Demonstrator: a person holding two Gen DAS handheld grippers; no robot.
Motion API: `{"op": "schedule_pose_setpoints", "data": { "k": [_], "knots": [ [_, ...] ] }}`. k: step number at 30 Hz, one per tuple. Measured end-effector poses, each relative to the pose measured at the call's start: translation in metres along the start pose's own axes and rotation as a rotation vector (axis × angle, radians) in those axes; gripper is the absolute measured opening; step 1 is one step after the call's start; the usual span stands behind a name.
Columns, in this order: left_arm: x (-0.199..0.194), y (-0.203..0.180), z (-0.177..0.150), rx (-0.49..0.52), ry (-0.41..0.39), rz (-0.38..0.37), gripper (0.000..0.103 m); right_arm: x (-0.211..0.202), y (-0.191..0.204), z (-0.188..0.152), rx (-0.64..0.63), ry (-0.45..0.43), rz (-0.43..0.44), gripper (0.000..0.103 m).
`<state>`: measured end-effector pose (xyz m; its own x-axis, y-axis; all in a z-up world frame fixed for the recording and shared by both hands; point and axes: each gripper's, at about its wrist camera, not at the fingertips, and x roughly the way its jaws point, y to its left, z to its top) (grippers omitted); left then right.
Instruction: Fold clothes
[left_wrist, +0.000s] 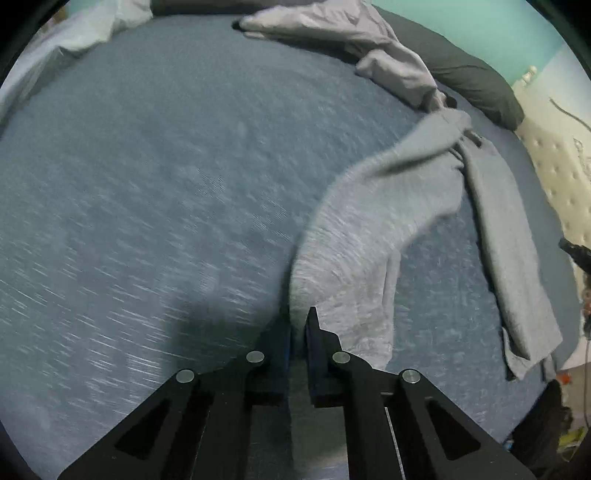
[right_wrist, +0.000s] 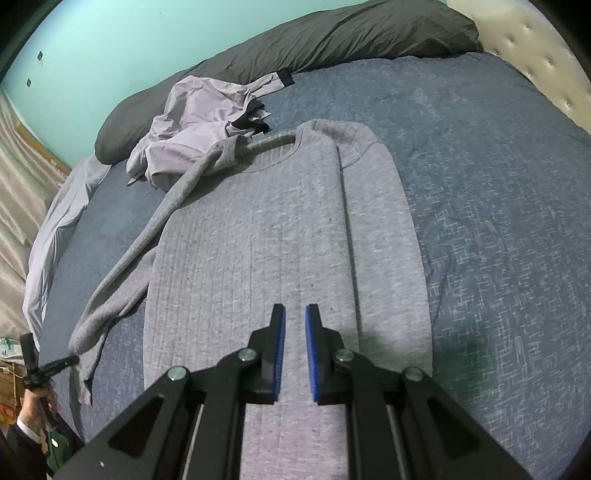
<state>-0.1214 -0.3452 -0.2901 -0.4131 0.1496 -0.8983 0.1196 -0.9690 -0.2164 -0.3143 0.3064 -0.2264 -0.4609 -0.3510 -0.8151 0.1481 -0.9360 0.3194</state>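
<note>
The left gripper is clenched on the grey sweater's sleeve. The right gripper is closed, empty, above the sweater lying mid-bed. Beyond it lies a lilac garment. No legible writing.

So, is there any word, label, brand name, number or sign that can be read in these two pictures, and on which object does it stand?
None can be read.
Grey sweater: no print, no visible tag.
Lilac garment: a black patch at its edge, no text on it.
Left claw and right claw: no markings.
Clutter at the picture edges: too small and blurred to read.
</note>
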Motion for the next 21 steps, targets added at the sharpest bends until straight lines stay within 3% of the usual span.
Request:
{"op": "schedule_pose_setpoints", "data": {
  "k": [6,11,15,17,21],
  "knots": [
    [-0.029,0.039,0.034,-0.042,-0.046,0.123,0.006,0.004,0.002,0.002,-0.008,0.003,0.006,0.01],
    [-0.007,0.036,0.057,-0.041,-0.003,0.216,0.007,0.004,-0.004,0.004,-0.002,0.007,0.003,0.01],
    [0.001,0.02,0.061,-0.037,-0.01,0.207,0.009,-0.003,-0.022,0.003,0.019,0.006,-0.017,0.013],
    [-0.004,0.022,0.06,-0.059,-0.025,0.201,0.015,-0.008,-0.04,0.0,0.041,0.01,-0.03,0.027],
    [-0.021,0.028,0.05,-0.142,-0.049,0.152,0.023,-0.019,-0.079,-0.013,0.094,0.04,-0.05,0.029]
  ]
}}
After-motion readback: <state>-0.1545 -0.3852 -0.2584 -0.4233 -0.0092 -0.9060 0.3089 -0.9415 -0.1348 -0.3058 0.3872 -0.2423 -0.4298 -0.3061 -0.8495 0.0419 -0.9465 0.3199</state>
